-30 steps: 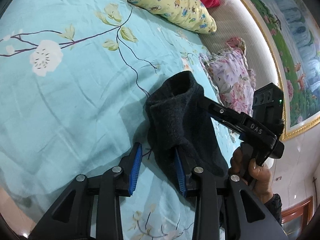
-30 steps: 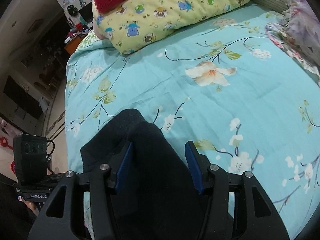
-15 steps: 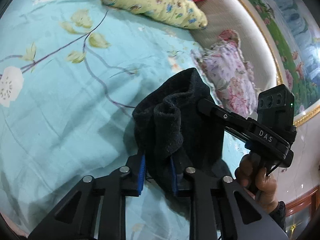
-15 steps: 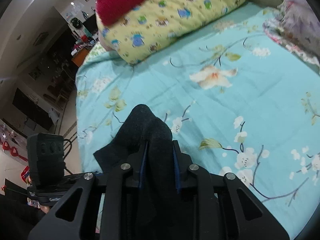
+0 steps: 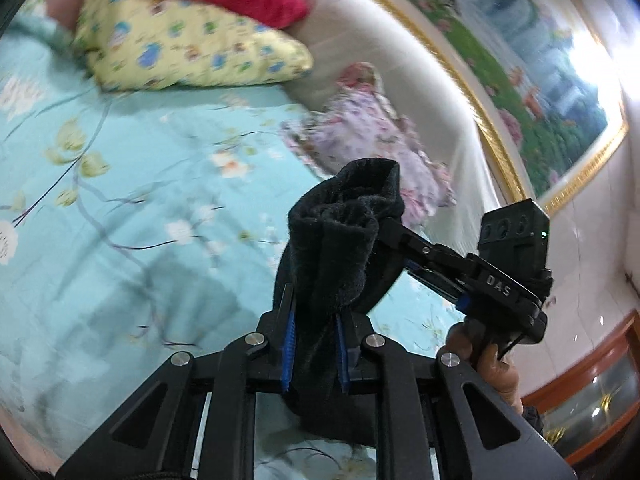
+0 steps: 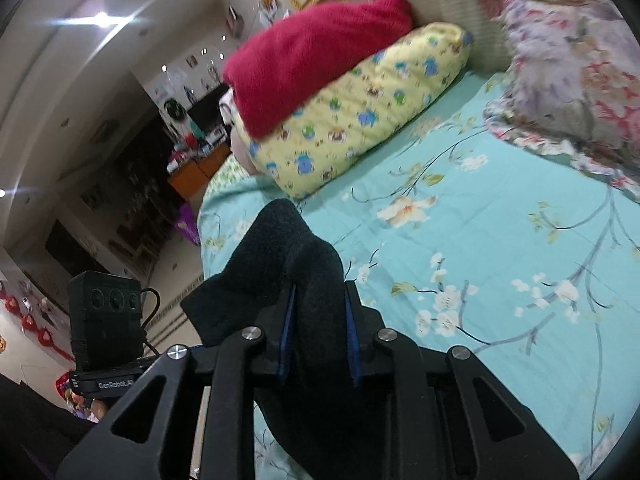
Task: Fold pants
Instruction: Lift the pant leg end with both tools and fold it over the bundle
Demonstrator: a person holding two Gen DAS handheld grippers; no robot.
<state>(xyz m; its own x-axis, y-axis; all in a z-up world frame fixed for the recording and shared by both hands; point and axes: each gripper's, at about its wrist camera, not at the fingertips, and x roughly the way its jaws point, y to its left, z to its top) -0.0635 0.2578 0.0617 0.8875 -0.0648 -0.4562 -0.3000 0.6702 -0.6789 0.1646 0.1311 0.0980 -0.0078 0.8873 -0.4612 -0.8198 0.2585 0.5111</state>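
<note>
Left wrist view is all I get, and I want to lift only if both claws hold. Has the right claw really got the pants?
Observer: Yes. In the right wrist view the right claw has both blue pads pressed on a thick fold of the black pants.
Operator: Is the bed ahead of it free?
Observer: The teal sheet lies bare from that claw up to the yellow pillow.
Operator: Any cloth loose?
Observer: A flap of the pants sticks out unclamped on that claw's left side.
</note>
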